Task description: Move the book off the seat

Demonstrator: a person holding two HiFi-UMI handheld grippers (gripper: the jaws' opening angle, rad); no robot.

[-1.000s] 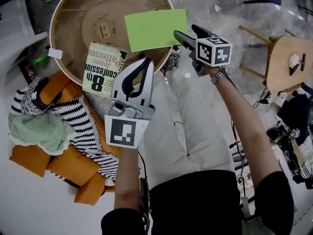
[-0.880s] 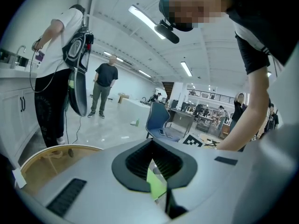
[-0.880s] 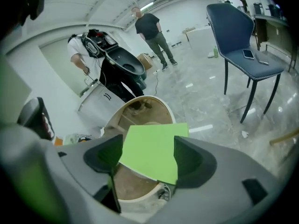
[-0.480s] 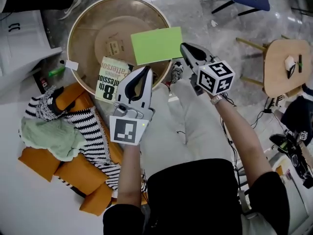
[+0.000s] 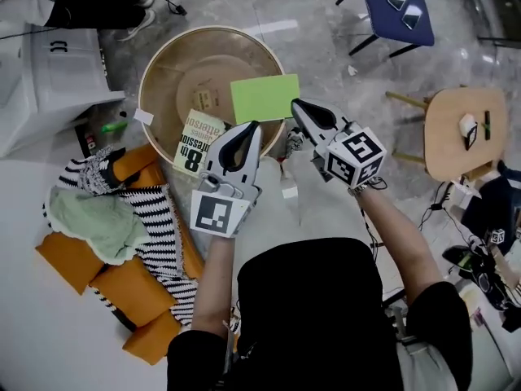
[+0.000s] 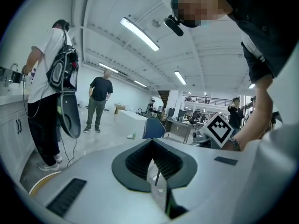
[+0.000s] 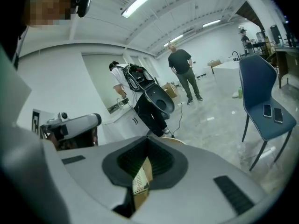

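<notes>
A paperback with a pale cover, the book (image 5: 198, 141), leans inside the round tan basket (image 5: 155, 72) at its near rim. A plain green book (image 5: 262, 98) lies across the basket's right rim. Above the paperback's right edge is my left gripper (image 5: 248, 129) (image 6: 153, 148), shut and holding nothing. My right gripper (image 5: 297, 107) (image 7: 147, 148) hangs over the green book's right edge. Its jaws have just closed with nothing between them. A strip of printed cover shows through the slit between them in the right gripper view.
The orange cushioned seat (image 5: 122, 279) at lower left carries a striped cloth (image 5: 155, 218) and a pale green cloth (image 5: 89, 222). A blue chair (image 5: 395, 10) and a wooden stool (image 5: 460, 133) stand to the right. A white cabinet (image 5: 57, 80) is on the left. A person (image 6: 46, 78) stands nearby.
Both grippers have risen away from the basket, which now looks smaller and farther below. The right jaws went from open to shut. Both books stayed at the basket.
</notes>
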